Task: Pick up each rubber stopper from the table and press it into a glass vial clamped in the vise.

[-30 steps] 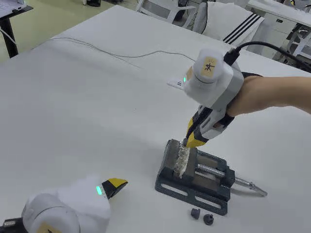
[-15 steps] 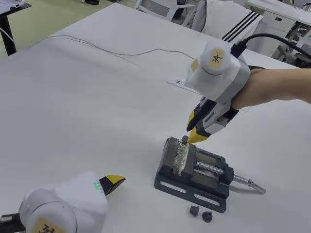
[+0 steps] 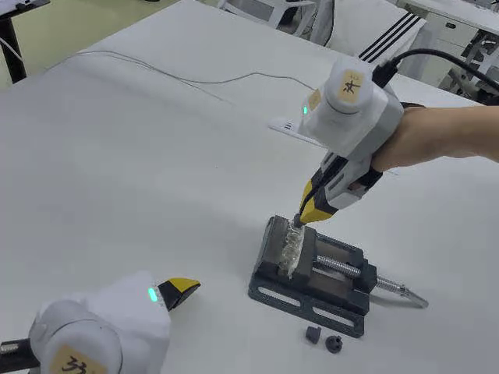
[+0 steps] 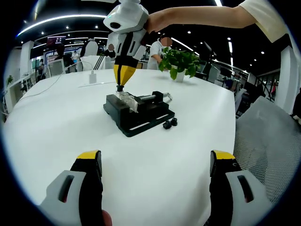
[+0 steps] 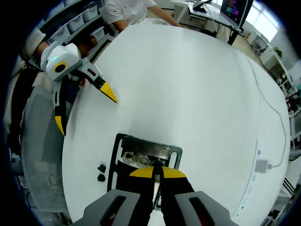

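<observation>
Over the dark metal vise, the right gripper is pointing pinched-together fingers down onto the clear glass vials; the left gripper is gaping, well apart.

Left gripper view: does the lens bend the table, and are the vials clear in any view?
Left gripper view: yes, the table edge curves strongly, a fisheye effect. Head view: lines are straight, the vise casts a soft shadow, the vials are a pale glinting blur. Right gripper view: curved too, vials small.

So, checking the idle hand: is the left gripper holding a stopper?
No, the left gripper has its jaws wide apart with nothing held between them.
</observation>
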`<control>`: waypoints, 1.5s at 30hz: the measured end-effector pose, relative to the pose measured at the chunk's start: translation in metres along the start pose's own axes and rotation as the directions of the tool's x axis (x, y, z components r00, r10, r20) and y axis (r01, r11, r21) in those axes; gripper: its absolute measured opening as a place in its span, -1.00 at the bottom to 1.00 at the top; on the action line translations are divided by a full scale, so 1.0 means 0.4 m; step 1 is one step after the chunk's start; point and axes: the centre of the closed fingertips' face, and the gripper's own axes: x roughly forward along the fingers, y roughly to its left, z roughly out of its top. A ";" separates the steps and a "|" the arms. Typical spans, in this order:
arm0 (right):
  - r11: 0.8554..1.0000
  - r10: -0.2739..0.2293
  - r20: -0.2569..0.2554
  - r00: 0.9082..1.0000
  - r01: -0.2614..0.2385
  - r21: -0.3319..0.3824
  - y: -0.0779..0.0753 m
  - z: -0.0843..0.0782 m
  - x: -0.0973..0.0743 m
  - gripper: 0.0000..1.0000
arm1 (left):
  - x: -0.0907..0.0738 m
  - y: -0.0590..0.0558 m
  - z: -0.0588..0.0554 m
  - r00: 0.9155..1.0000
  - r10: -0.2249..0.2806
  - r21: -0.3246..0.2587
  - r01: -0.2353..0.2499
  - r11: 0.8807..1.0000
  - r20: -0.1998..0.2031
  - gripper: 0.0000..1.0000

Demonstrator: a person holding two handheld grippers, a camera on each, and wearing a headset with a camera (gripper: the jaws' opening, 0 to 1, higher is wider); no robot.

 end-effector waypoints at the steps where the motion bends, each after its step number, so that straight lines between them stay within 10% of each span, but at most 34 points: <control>1: 1.000 -0.002 -0.001 1.000 0.002 -0.003 -0.003 0.000 -0.001 -1.00 | 0.000 0.000 -0.001 1.000 0.000 -0.001 0.000 1.000 -0.001 0.90; 45: 1.000 0.023 -0.094 0.995 -0.022 0.007 -0.020 -0.008 0.017 -1.00 | 0.019 0.005 0.008 1.000 -0.001 -0.026 0.001 1.000 0.003 0.88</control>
